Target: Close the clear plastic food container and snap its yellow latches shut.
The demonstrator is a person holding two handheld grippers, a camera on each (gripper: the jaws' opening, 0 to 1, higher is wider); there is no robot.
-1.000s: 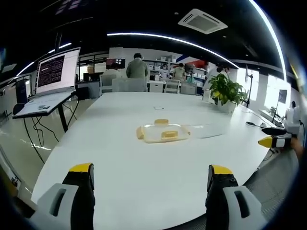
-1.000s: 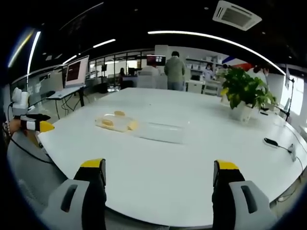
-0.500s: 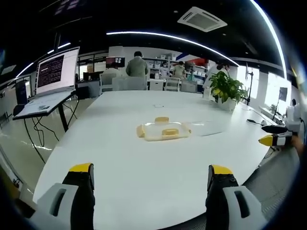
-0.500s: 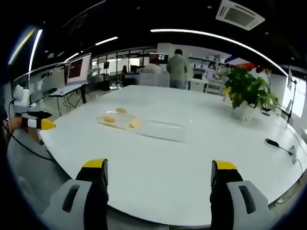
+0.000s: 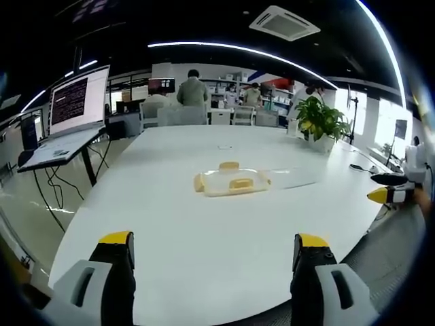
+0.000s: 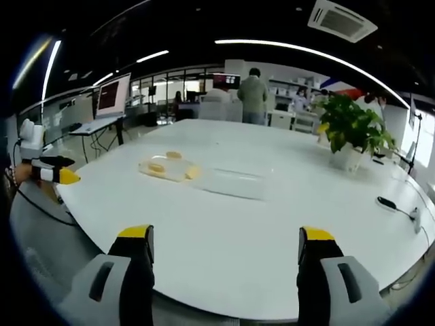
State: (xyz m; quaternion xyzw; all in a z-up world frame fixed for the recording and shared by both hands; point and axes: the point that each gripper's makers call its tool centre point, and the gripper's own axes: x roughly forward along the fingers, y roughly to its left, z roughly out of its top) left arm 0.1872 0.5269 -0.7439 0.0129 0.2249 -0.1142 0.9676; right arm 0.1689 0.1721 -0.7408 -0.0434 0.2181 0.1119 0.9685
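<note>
The clear plastic food container (image 5: 231,183) lies mid-table on the white table (image 5: 204,244), its yellow latches (image 5: 240,183) splayed outward, apparently unfastened; a clear piece, probably its lid (image 6: 232,184), lies beside it. Left gripper (image 5: 214,246) and right gripper (image 6: 224,239) stand well short, jaws spread and empty, presumably ready for approach.
</note>
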